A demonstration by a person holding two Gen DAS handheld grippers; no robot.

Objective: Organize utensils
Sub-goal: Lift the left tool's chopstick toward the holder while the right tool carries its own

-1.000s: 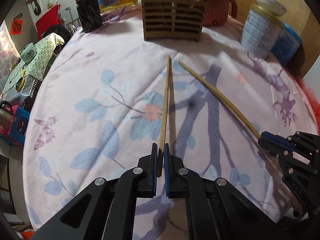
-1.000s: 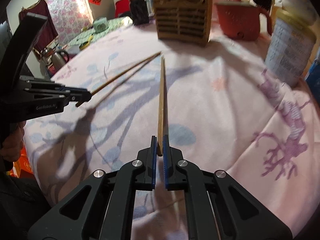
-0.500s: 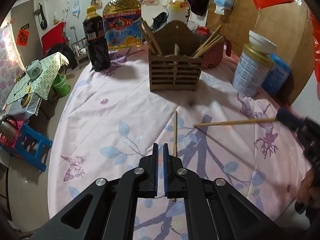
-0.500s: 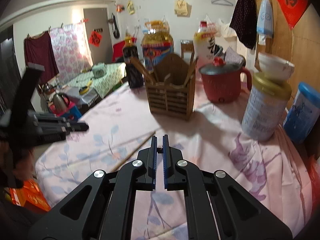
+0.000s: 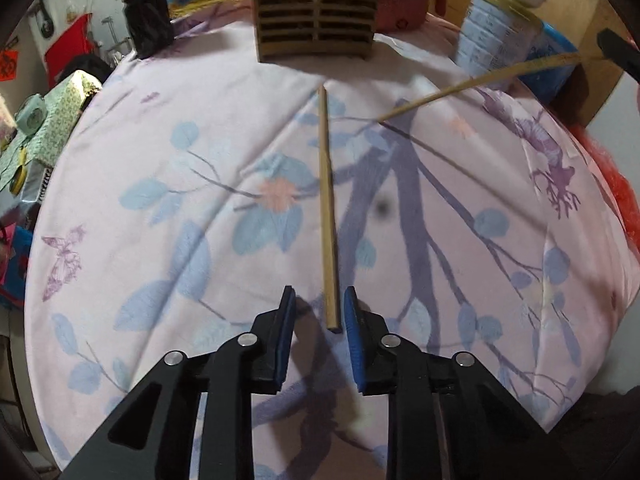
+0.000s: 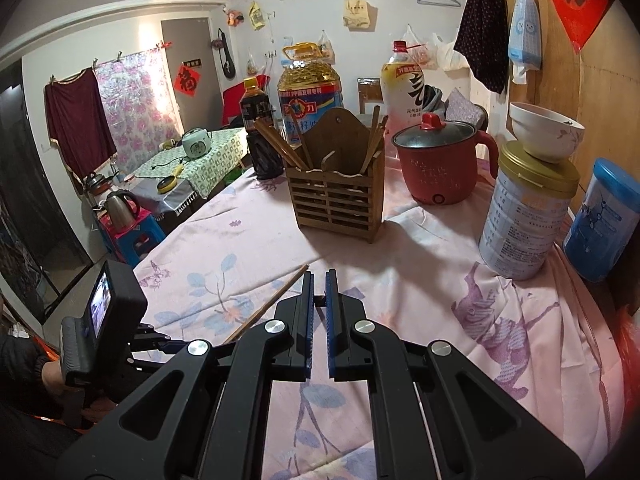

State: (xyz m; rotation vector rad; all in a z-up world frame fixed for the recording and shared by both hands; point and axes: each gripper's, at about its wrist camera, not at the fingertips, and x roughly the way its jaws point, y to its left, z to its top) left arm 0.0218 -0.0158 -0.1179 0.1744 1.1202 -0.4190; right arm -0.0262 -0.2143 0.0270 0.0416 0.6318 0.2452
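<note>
My left gripper (image 5: 319,300) is open just above the cloth, its jaws on either side of the near end of a wooden chopstick (image 5: 327,216) that lies flat, pointing toward the wooden slatted utensil holder (image 5: 314,20). My right gripper (image 5: 618,54) enters the left wrist view at the upper right, shut on a second chopstick (image 5: 472,86) that it holds in the air, tip angled down to the left. In the right wrist view the right gripper (image 6: 318,280) looks shut, the held stick hidden. The holder (image 6: 336,200) holds several chopsticks. The lying chopstick (image 6: 266,308) shows left.
Behind the holder stand a dark sauce bottle (image 6: 258,136), a large oil jug (image 6: 310,92), a red electric pot (image 6: 438,164), a tin can (image 6: 524,216) with a bowl (image 6: 546,130) on top, and a blue canister (image 6: 606,220). The floral cloth (image 5: 160,200) covers the table.
My left gripper has let go of its chopstick, which now lies on the cloth, and has opened and come down around its near end. My right gripper has lifted its chopstick off the table.
</note>
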